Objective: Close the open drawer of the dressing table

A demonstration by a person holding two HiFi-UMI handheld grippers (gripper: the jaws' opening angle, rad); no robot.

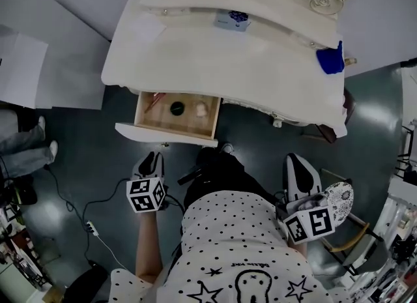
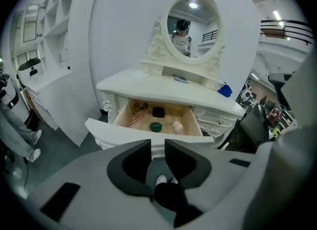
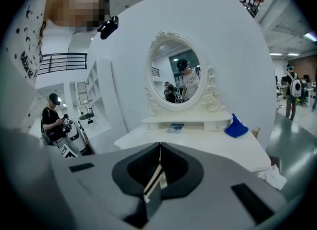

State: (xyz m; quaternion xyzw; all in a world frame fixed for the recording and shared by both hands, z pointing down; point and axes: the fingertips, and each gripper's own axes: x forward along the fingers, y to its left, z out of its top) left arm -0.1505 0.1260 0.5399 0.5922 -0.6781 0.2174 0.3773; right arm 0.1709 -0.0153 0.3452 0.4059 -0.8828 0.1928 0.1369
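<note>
The white dressing table (image 1: 228, 60) stands ahead of me, and its wooden drawer (image 1: 176, 116) at the left is pulled out, with its white front panel (image 1: 163, 134) toward me. Inside lie a dark green round piece (image 2: 155, 126), a pink piece (image 2: 177, 124), a black box (image 2: 158, 111) and small tools. My left gripper (image 1: 151, 161) hangs just short of the drawer front, pointing down at it, jaws open with nothing between them (image 2: 157, 145). My right gripper (image 1: 294, 161) is held off to the right of the drawer, jaws shut and empty (image 3: 159, 145).
A blue cloth (image 1: 331, 59) and a small box (image 1: 232, 19) lie on the tabletop under the oval mirror (image 2: 192, 26). A cable and power strip (image 1: 91, 228) run across the floor at the left. A person's legs (image 1: 23, 145) stand at the far left beside white panels.
</note>
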